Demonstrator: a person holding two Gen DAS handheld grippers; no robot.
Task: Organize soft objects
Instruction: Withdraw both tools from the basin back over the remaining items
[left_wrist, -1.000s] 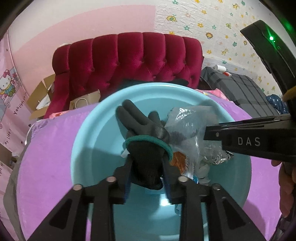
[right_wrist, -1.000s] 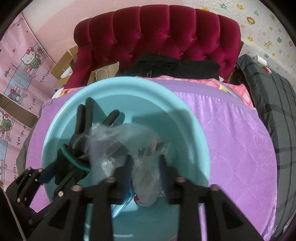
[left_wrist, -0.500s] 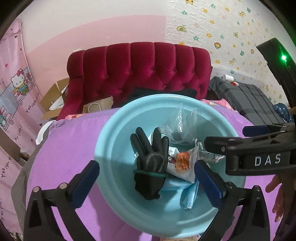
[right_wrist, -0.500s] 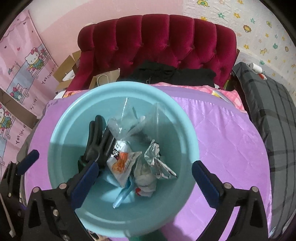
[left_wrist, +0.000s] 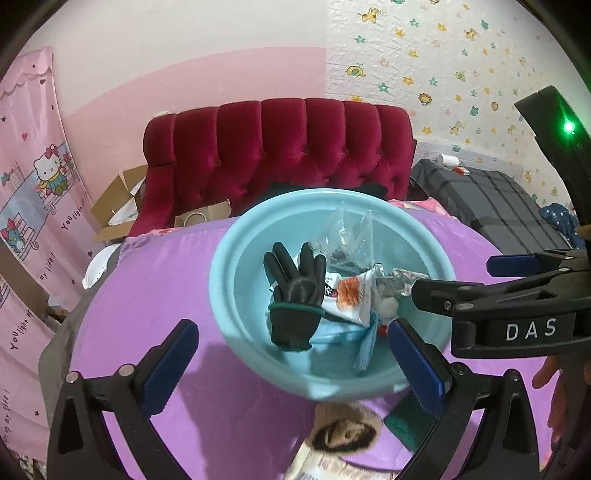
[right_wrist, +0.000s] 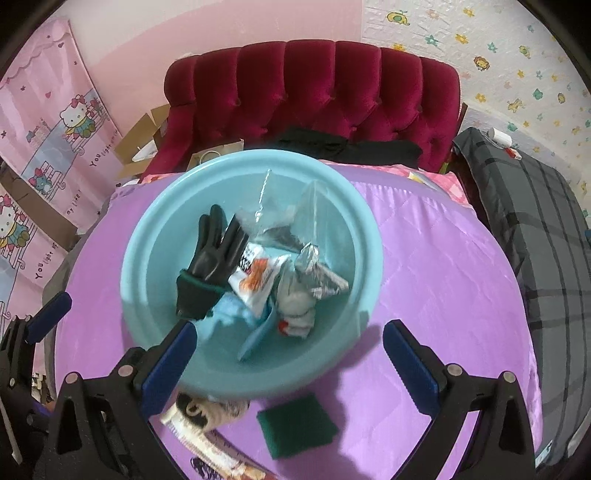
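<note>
A light blue basin (left_wrist: 229, 266) (right_wrist: 369, 236) sits on the purple quilted bed. In it lie a black glove with a green cuff (left_wrist: 295, 295) (right_wrist: 210, 266), a clear plastic bag (right_wrist: 288, 218), a white and orange snack wrapper (right_wrist: 255, 280), a silver foil wrapper (right_wrist: 317, 273) and a light blue cloth (right_wrist: 229, 314). My left gripper (left_wrist: 291, 362) is open and empty, above the basin's near rim. My right gripper (right_wrist: 288, 354) is open and empty, also back from the basin. A green sponge (right_wrist: 297, 424) and a beige and black knitted item (right_wrist: 207, 410) (left_wrist: 343, 432) lie on the bed in front of the basin.
A dark red tufted headboard (right_wrist: 314, 96) stands behind the bed with black cloth (right_wrist: 351, 146) at its foot. A grey plaid cover (right_wrist: 535, 221) lies to the right. Cardboard boxes (left_wrist: 122, 199) sit at the left by the pink wall.
Both grippers opened and let go, the left of the glove and the right of the plastic bag. Both pulled back and up from the basin, so the sponge and knitted item came into view.
</note>
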